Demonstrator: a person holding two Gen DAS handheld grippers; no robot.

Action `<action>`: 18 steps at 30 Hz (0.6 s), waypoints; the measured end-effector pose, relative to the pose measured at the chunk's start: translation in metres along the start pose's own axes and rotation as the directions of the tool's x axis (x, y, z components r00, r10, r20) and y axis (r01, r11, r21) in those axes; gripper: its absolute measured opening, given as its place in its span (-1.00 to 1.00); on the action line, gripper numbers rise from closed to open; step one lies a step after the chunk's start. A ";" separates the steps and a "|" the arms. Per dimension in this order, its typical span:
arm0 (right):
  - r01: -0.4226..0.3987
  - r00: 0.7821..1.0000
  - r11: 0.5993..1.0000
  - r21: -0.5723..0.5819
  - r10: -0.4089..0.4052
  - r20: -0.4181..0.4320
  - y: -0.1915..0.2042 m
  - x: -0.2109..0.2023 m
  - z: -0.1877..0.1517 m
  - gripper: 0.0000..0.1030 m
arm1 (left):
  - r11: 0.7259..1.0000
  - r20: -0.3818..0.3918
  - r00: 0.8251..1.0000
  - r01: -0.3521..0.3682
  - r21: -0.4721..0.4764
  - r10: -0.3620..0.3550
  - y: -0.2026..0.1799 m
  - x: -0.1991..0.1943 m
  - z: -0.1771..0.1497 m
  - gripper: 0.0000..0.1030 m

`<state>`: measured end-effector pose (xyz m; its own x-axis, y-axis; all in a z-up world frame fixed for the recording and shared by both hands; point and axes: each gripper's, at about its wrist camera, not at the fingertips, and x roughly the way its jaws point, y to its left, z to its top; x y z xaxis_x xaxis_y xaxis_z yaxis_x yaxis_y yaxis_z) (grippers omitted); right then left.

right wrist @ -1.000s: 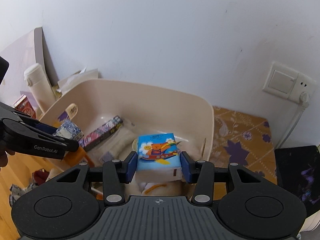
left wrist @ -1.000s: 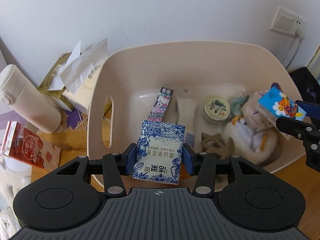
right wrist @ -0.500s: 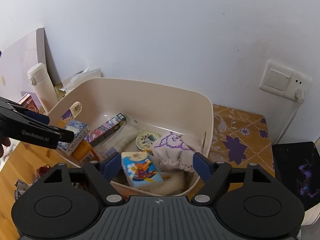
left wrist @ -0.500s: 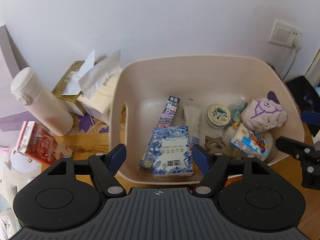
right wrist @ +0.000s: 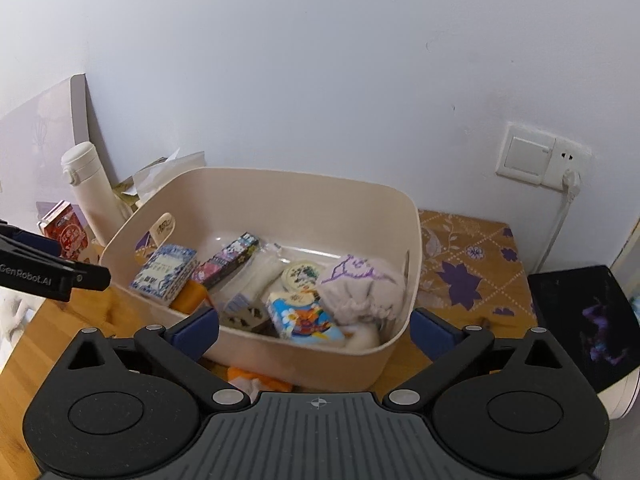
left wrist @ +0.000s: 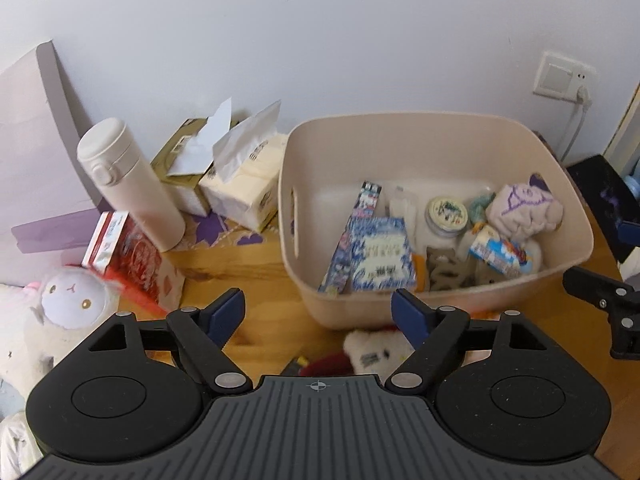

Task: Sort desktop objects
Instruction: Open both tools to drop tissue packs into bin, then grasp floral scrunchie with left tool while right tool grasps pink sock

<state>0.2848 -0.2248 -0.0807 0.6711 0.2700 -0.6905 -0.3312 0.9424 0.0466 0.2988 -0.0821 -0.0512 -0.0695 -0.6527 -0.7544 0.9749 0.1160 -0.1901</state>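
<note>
A beige plastic bin (left wrist: 420, 128) (right wrist: 304, 184) stands on the wooden desk. In it lie a blue-and-white tissue pack (left wrist: 380, 254) (right wrist: 164, 268), a colourful cartoon tissue pack (left wrist: 500, 254) (right wrist: 302, 316), a long patterned box (left wrist: 366, 200), a round tin (left wrist: 446, 212) and a pale purple-stitched cloth (left wrist: 524, 208). My left gripper (left wrist: 320, 312) is open and empty, in front of the bin's near wall. My right gripper (right wrist: 314, 328) is open and empty, above the bin's near edge.
Left of the bin stand a white flask (left wrist: 128, 188), tissue boxes (left wrist: 240, 184), a red carton (left wrist: 128, 256) and a plush sheep (left wrist: 68, 304). Small plush items (left wrist: 372, 348) lie in front of the bin. A black pad (right wrist: 584, 320) and a wall socket (right wrist: 536, 160) are at right.
Both grippers opened and dropped their tissue packs into the bin, then drew back and away from it. The packs now lie inside.
</note>
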 end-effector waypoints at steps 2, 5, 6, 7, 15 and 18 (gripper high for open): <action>-0.005 1.000 1.000 0.006 0.005 -0.008 0.005 -0.001 -0.005 1.00 | 1.000 -0.007 1.000 0.005 0.007 -0.005 0.002 -0.004 -0.007 0.60; -0.009 1.000 1.000 0.005 0.009 -0.021 0.013 -0.003 -0.014 1.00 | 1.000 -0.015 1.000 0.013 0.011 -0.012 0.006 -0.008 -0.017 0.60; -0.010 1.000 1.000 0.004 0.010 -0.026 0.015 -0.003 -0.017 1.00 | 1.000 -0.019 1.000 0.015 0.010 -0.015 0.008 -0.009 -0.021 0.61; -0.011 0.999 1.000 0.002 0.011 -0.031 0.016 -0.003 -0.019 1.00 | 1.000 -0.024 1.000 0.020 0.009 -0.020 0.009 -0.009 -0.024 0.61; -0.016 0.997 1.000 -0.015 0.015 -0.078 0.030 -0.005 -0.041 1.00 | 0.997 -0.067 0.996 0.063 0.033 -0.060 0.012 -0.009 -0.054 0.61; -0.021 0.995 0.999 -0.025 0.018 -0.099 0.032 -0.005 -0.050 1.00 | 0.994 -0.098 0.991 0.095 0.050 -0.090 0.011 -0.008 -0.065 0.61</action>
<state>0.2379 -0.2053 -0.1117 0.5957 0.2660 -0.7579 -0.3615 0.9314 0.0428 0.2960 -0.0275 -0.0880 -0.1772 -0.5842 -0.7920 0.9733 0.0156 -0.2292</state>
